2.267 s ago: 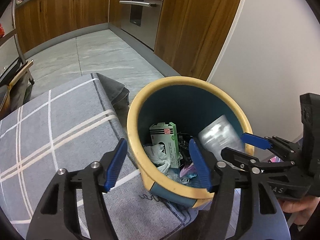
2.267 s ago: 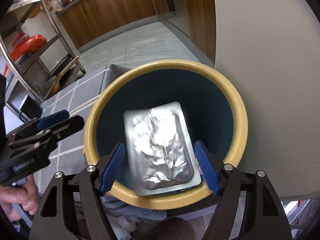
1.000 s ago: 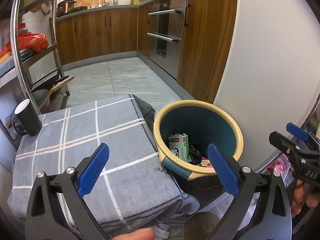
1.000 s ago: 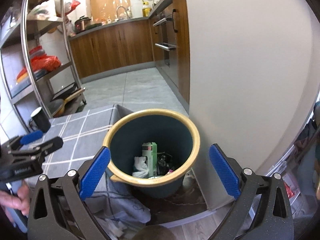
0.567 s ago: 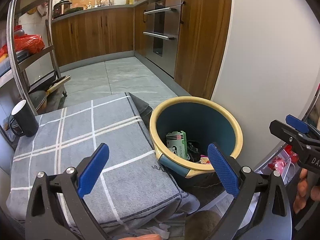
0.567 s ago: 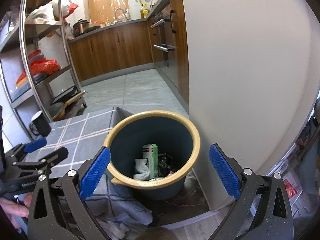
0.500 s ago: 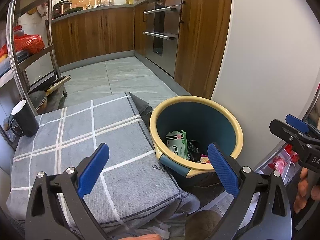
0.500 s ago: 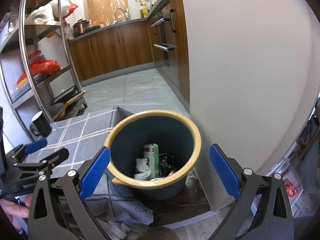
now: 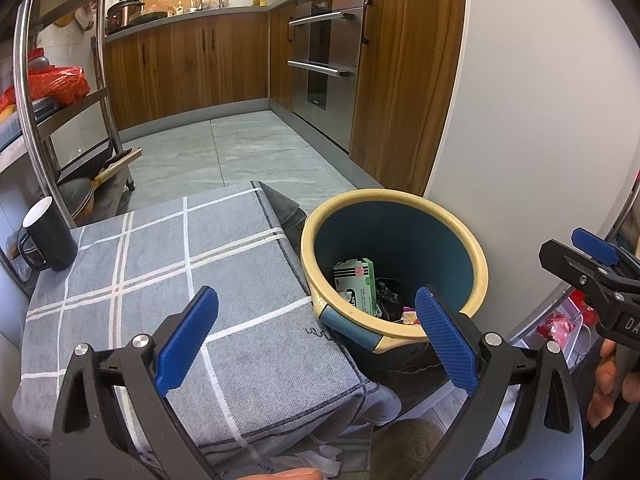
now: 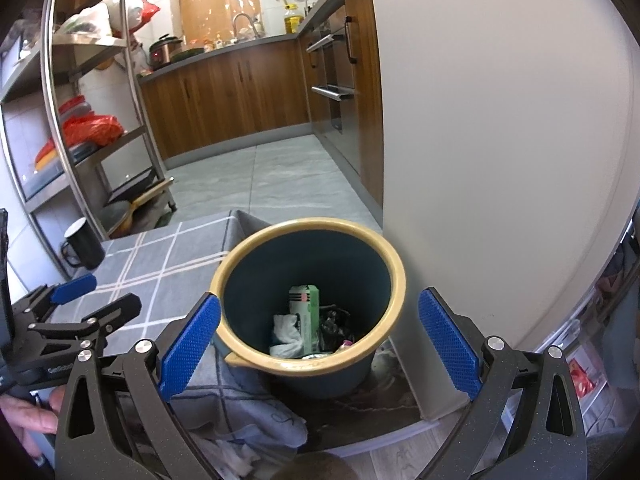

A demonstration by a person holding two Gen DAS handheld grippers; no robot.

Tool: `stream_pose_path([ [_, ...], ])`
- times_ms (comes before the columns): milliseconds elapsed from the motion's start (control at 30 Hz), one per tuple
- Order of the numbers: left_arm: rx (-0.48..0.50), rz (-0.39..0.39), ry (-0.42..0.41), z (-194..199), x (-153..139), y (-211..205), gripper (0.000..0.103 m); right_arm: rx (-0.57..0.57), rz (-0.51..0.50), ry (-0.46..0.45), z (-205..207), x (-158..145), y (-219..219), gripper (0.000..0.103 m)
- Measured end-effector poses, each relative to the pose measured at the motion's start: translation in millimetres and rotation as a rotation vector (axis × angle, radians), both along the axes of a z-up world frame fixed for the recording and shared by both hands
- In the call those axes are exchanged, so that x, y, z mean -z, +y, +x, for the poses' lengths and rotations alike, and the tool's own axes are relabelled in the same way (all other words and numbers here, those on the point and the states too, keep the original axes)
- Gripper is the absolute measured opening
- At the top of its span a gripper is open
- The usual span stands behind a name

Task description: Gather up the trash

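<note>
Both grippers, left gripper [image 9: 316, 336] and right gripper [image 10: 318, 338], have withdrawn spread empty from one bin [image 10: 390, 268].

"da" on right tool [image 9: 596, 276]; other print illegible

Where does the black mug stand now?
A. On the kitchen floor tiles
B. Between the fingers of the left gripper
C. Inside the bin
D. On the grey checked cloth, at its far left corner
D: the mug stands upright on the cloth, at its far left corner, well apart from the bin.
</note>
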State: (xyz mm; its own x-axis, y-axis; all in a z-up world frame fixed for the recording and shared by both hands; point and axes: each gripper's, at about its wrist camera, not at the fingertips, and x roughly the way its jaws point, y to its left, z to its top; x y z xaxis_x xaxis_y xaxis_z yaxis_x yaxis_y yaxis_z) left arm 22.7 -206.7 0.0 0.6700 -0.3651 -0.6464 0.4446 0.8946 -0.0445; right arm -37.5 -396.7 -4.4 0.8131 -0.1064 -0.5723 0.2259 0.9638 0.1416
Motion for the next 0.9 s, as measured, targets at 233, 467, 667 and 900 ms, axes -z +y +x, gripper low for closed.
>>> stream_pose_path([
  [233, -0.001, 0.0, 0.003, 0.0, -0.1, 0.8, 0.097, 0.0, 0.002, 0.0, 0.6, 0.1, 0.0, 0.098],
  [467, -0.002, 0.001, 0.007, 0.5, 0.8, 0.9, 0.097, 0.001, 0.002, 0.001, 0.6, 0.2, 0.1, 0.098],
  [667, 0.0, 0.0, 0.008, 1.2, 0.7, 1.7, 0.097, 0.0, 0.002, 0.001, 0.7, 0.3, -0.5, 0.098],
  [900, 0.0, 0.001, 0.006, 1.4, 0.6, 1.5, 0.097, 0.001, 0.002, 0.0, 0.7, 0.3, -0.1, 0.098],
])
